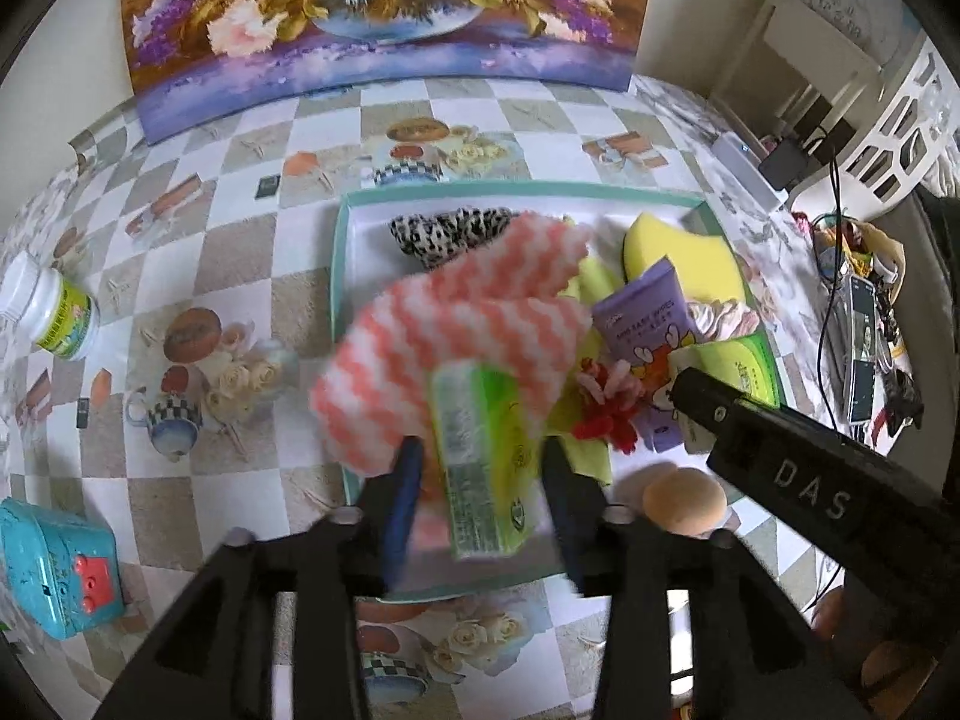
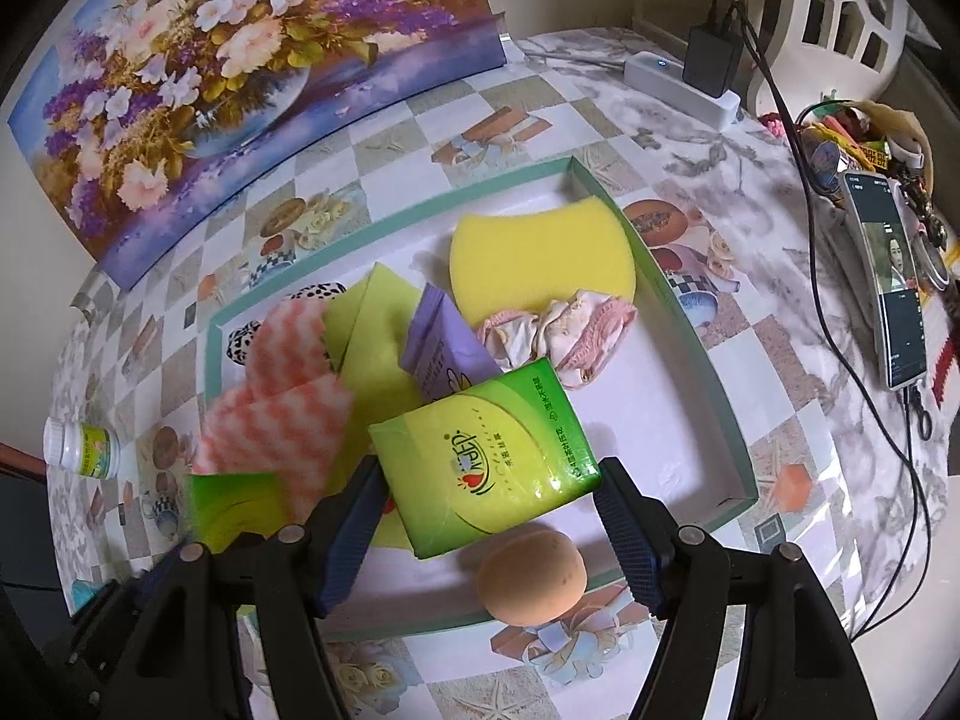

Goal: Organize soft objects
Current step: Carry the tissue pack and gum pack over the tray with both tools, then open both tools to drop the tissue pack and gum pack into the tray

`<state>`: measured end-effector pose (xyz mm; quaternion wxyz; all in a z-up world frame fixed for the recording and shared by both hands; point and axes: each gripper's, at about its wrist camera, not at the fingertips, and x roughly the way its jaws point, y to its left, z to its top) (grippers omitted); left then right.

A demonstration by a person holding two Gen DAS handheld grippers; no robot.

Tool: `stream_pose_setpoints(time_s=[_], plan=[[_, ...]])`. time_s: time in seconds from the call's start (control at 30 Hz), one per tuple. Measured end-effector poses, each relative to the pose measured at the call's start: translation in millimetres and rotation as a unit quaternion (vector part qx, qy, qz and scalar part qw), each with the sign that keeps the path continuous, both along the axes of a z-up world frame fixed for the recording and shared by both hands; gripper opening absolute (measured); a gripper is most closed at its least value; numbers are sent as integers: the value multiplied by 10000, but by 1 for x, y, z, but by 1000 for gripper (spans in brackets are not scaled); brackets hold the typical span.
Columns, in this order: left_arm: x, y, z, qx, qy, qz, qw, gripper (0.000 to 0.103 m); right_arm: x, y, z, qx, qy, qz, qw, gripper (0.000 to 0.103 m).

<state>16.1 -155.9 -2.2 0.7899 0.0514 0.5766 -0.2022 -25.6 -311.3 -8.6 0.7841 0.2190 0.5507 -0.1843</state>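
Note:
A teal-rimmed white tray point(image 2: 690, 324) holds a yellow sponge point(image 2: 540, 258), a purple wipes pack point(image 2: 447, 348), a pink-white cloth bundle point(image 2: 564, 330), a leopard-print item point(image 1: 450, 228) and a yellow cloth point(image 2: 372, 324). My left gripper point(image 1: 480, 462) is shut on a green tissue pack point(image 1: 480, 456) together with a pink-and-white zigzag cloth point(image 1: 456, 324), over the tray's near left part. My right gripper point(image 2: 486, 498) holds a second green tissue pack point(image 2: 486, 456) between its fingers over the tray. A beige puff ball point(image 2: 534, 576) lies by the tray's near rim.
A white bottle point(image 1: 54, 312) lies on its side at the left and a blue box point(image 1: 54, 570) sits at the near left. A phone point(image 2: 894, 276), cables, a charger point(image 2: 708, 60) and clutter are at the right. A flower painting point(image 1: 384, 18) stands at the back.

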Motion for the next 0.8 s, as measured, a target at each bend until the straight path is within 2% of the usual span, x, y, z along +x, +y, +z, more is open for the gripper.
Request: stream_pose_setpoints(time_s=[0.13, 0.37, 0.47, 0.5, 0.53, 0.6, 0.7, 0.8], plan=[[1, 3, 6, -110, -38, 35, 9999, 46, 1, 1, 3, -37, -23, 26, 10000, 74], [9, 17, 7, -37, -87, 364, 9993, 48, 2, 5, 4, -98, 16, 83, 9999, 75], [13, 25, 5, 3, -57, 547, 9985, 56, 3, 7, 3, -121, 32, 141, 9998, 76], [14, 28, 4, 38, -50, 622, 9980, 60, 4, 8, 3, -130, 45, 161, 9998, 79], [16, 30, 2, 102, -63, 697, 9975, 69, 5, 8, 2, -144, 57, 172, 9997, 82], [18, 34, 0, 241, -107, 808, 9964, 77, 5, 9, 2, -188, 73, 196, 9996, 89], [21, 42, -4, 355, -94, 978, 9945, 78, 6, 9, 2, -255, 106, 211, 9994, 100], [25, 50, -10, 426, -35, 1159, 9923, 87, 6, 10, 1, -299, 134, 233, 9992, 101]])
